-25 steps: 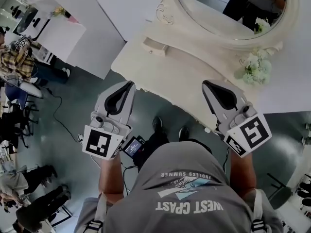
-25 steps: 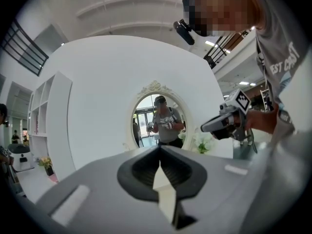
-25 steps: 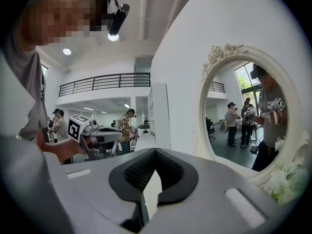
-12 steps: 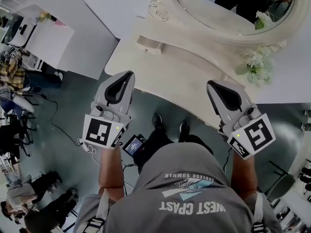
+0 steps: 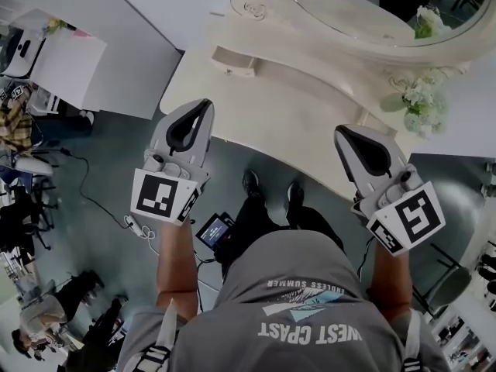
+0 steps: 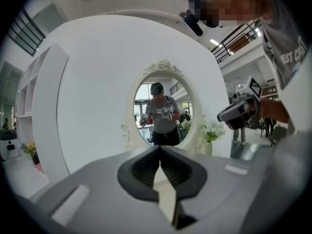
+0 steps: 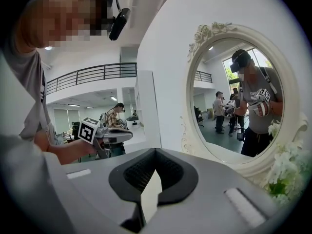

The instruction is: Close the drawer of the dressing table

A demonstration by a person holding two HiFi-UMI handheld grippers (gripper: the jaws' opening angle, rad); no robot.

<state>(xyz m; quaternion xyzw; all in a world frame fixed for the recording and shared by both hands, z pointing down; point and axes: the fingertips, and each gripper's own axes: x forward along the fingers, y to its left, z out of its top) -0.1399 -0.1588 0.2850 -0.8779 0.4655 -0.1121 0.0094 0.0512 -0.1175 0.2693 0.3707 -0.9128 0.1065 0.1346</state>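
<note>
The cream dressing table (image 5: 287,118) stands in front of me with its oval mirror (image 5: 364,10) at the back. A small cream drawer (image 5: 232,60) sticks out from the mirror base at the table's left. My left gripper (image 5: 203,105) is shut and empty, with its tips over the table's front left edge, short of the drawer. At the front right edge hangs my right gripper (image 5: 342,132), also shut and empty. The left gripper view looks past the left gripper (image 6: 159,147) at the mirror (image 6: 163,108). From the right gripper (image 7: 155,150), the mirror (image 7: 239,101) shows to the right.
White flowers (image 5: 422,103) stand at the table's right, beside the mirror frame. A white partition (image 5: 139,37) runs behind the table on the left. People and desks (image 5: 15,122) fill the floor at far left. A small screen (image 5: 213,231) hangs at my waist.
Both grippers have come down and forward towards the table. The left one now has its tips over the front edge, closer to the drawer. The jaws stayed shut.
</note>
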